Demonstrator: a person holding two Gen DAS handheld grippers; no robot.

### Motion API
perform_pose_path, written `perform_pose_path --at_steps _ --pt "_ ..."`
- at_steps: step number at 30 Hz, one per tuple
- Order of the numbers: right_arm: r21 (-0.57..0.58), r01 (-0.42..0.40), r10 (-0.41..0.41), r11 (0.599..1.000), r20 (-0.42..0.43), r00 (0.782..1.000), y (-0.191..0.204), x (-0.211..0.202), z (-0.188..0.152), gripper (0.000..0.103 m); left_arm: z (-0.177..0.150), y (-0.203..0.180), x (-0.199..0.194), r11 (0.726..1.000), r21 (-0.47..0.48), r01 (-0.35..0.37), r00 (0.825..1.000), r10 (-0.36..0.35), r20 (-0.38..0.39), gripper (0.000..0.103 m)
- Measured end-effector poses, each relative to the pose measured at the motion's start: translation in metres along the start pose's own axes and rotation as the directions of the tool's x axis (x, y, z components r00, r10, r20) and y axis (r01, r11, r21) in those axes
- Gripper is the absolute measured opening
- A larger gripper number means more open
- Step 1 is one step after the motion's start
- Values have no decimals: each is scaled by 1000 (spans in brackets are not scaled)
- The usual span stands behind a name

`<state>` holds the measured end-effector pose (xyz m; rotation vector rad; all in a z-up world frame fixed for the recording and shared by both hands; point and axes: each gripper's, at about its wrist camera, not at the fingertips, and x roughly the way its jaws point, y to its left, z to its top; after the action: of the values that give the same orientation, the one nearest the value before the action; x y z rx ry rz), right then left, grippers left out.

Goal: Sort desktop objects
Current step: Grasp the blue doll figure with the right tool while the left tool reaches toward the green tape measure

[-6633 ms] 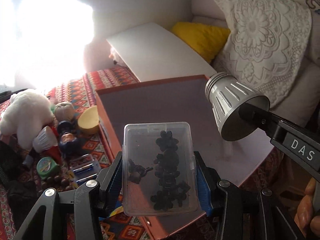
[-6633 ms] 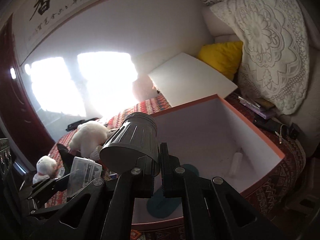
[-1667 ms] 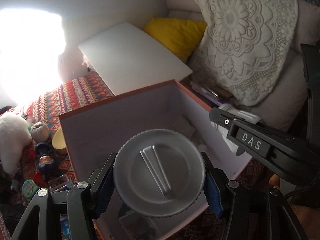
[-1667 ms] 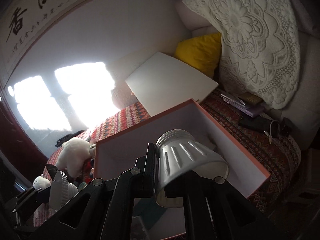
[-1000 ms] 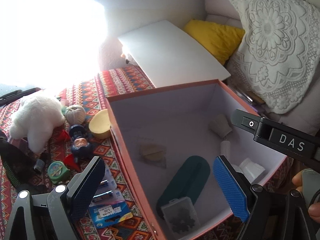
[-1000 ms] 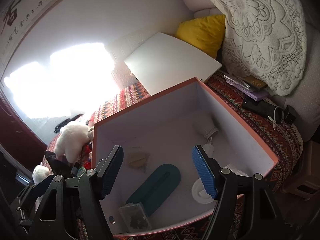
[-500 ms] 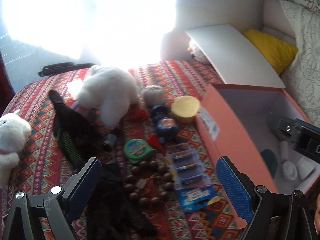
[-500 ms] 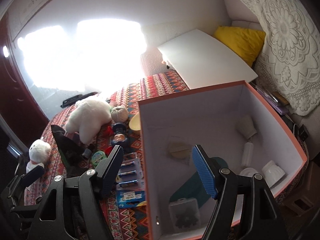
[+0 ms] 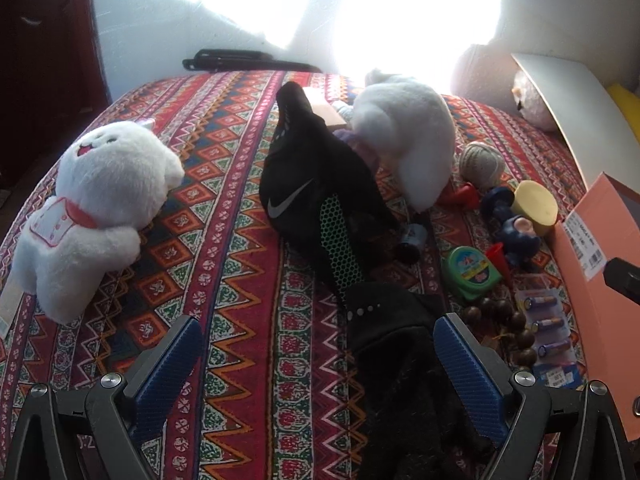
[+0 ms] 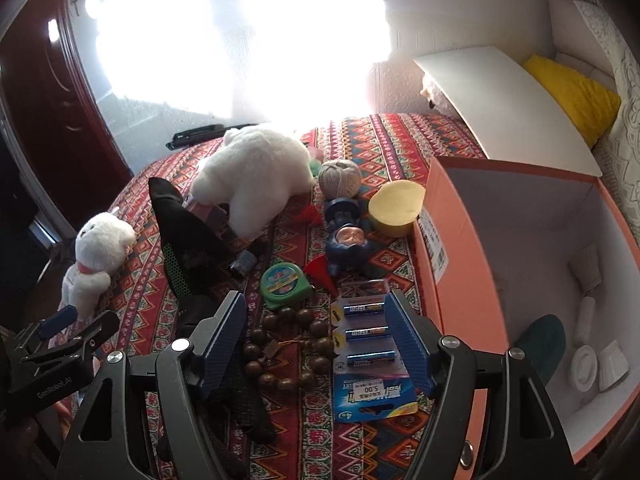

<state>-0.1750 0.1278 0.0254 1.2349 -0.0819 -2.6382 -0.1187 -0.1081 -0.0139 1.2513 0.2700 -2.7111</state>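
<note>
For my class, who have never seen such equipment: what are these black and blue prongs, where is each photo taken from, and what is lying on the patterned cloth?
No robot here: a person holds two handheld grippers, each carrying a forward-looking camera. One photo looks along the left gripper, the other along the right gripper. Both are open and empty. On the cloth lie two white plush toys, black garments, a battery pack, wooden beads and a green tape measure. An orange box stands at the right.
</note>
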Motion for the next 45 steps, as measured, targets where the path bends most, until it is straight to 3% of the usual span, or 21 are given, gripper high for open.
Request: perform_pose_path --at_steps 6,10,12,15,22,26,29,31,37,41,45 --pt "44 -4 7 999 -55 998 -5 45 22 74 -6 -52 24 979 113 168 985 -164 -44 97" --pt "100 -29 36 995 -68 997 -13 67 44 73 0 -93 46 952 228 203 979 -196 -54 97" --pt "121 -29 38 992 -70 997 -17 77 55 73 6 -107 60 933 257 252 968 -240 -76 96" --pt "124 -23 34 992 -90 995 -21 94 67 73 11 -123 93 915 273 296 953 -263 -151 95" --pt "134 -18 39 991 -156 987 -31 127 75 73 17 -138 161 914 250 321 928 -250 -277 90" --pt "138 -20 43 990 -164 986 -33 137 80 73 21 -153 171 884 359 299 942 -213 -259 90" --pt "134 -8 32 991 -175 984 -39 144 82 72 23 -153 169 867 388 312 941 -226 -253 85" --pt "140 -5 32 990 -192 981 -42 151 81 72 25 -147 165 867 386 316 941 -234 -245 70" --pt "130 -1 33 992 -251 967 -41 180 79 70 23 -133 151 889 327 321 941 -259 -219 70" --pt "70 77 -55 995 -271 961 -36 203 78 69 26 -130 148 887 314 338 934 -277 -223 71" --pt "60 108 -85 992 -306 948 -43 228 73 68 29 -131 150 885 306 351 930 -290 -227 74"
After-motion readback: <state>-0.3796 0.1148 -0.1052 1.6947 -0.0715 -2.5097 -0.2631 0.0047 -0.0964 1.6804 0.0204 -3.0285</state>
